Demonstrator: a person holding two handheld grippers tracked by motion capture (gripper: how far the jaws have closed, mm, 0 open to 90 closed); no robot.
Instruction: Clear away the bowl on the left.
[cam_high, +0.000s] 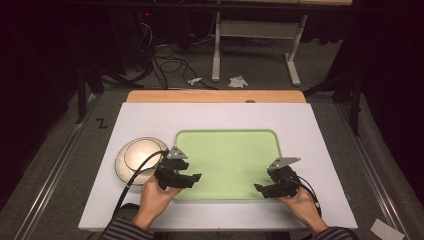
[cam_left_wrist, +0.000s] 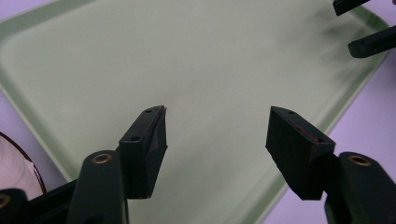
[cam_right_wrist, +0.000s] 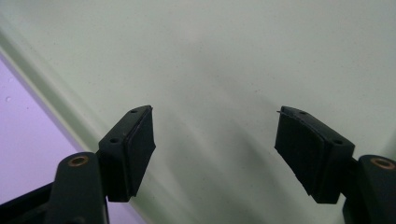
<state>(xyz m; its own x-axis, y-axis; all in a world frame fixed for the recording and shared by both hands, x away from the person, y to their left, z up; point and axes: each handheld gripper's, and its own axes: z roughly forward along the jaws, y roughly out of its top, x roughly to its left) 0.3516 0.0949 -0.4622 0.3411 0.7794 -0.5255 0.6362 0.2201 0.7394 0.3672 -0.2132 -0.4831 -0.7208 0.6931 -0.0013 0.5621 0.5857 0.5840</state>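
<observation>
Two tongs hung over a white surface (cam_high: 150, 120). A bowl (cam_high: 139, 156) sat at the left; it looked stiff, light and breakable, best gripped by its rim. The left tongs (cam_high: 192, 179) gaped empty beside it, over a green tray (cam_high: 230, 145); the right tongs (cam_high: 260, 189) gaped likewise.

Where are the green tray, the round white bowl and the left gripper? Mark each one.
Flat light-green plastic tray (cam_high: 230, 145): high view, bare middle of its floor.
Round white bowl (cam_high: 134, 154): high view, inner surface.
Left gripper (cam_left_wrist: 217, 128): left gripper view, midway between its open fingertips.
</observation>
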